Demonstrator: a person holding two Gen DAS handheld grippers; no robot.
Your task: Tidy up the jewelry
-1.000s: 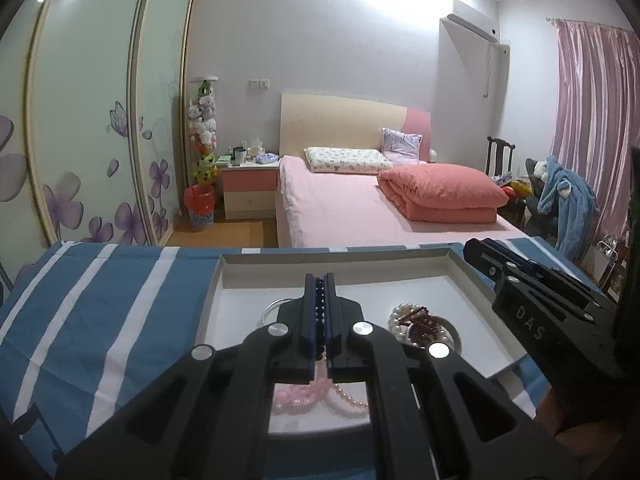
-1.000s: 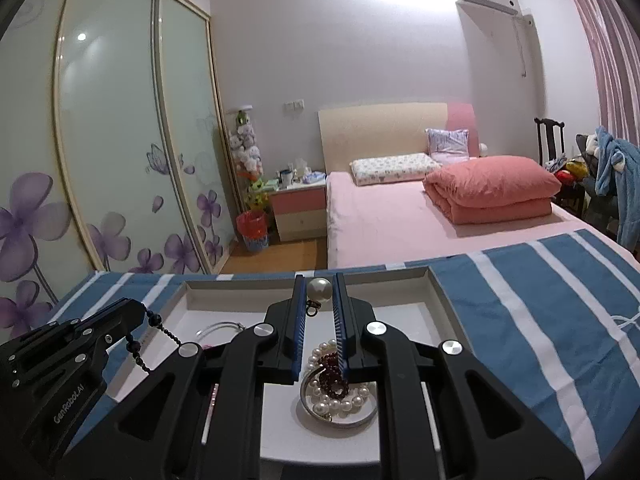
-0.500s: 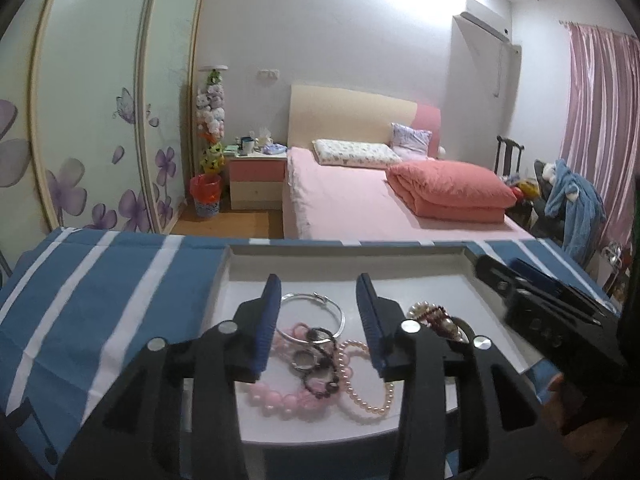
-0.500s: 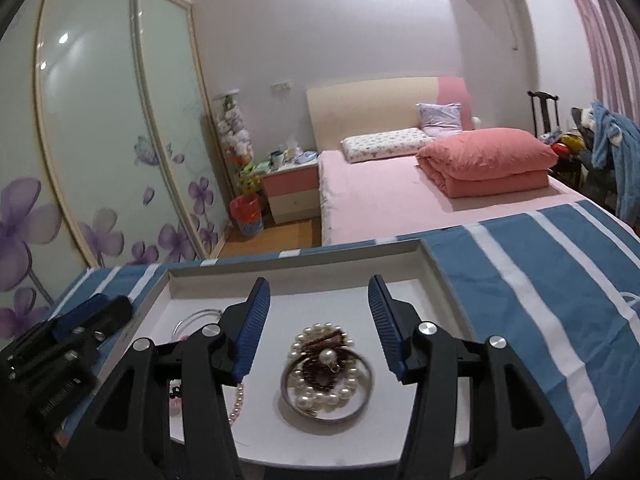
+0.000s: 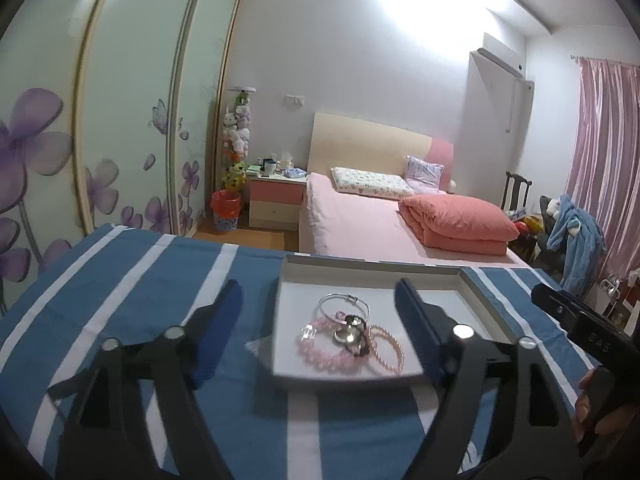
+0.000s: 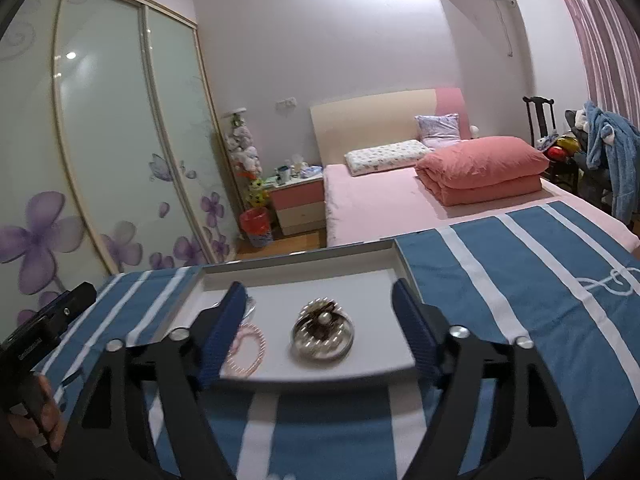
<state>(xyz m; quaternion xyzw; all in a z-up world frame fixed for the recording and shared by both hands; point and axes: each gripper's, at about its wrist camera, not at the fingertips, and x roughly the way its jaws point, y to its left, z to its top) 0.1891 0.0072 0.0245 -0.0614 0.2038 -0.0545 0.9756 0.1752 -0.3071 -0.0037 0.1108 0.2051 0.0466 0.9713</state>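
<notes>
A white tray [image 5: 400, 280] sits on the blue striped cloth [image 5: 140, 280]. In it lie a silver bangle [image 5: 344, 306], a pink bead bracelet [image 5: 320, 354], a dark bead string [image 5: 356, 338] and a thin pearl bracelet [image 5: 390, 344]. The right wrist view shows the tray [image 6: 280, 276] with a silver ring of pearls and dark red beads [image 6: 323, 330] and the thin pearl bracelet [image 6: 248, 348]. My left gripper [image 5: 318, 320] is open and empty, in front of the tray. My right gripper [image 6: 320, 316] is open and empty, in front of the tray.
The striped cloth [image 6: 520, 280] covers the surface around the tray. Behind are a pink bed [image 5: 360, 216], a nightstand [image 5: 276, 200], a red bin [image 5: 226, 210] and floral wardrobe doors [image 5: 100, 140]. A chair with blue clothing [image 5: 576, 228] stands at the right.
Both grippers opened and released jewelry into the tray: the left a dark bead string, the right a pearl piece. Both then drew back from the tray, jaws opening wider.
</notes>
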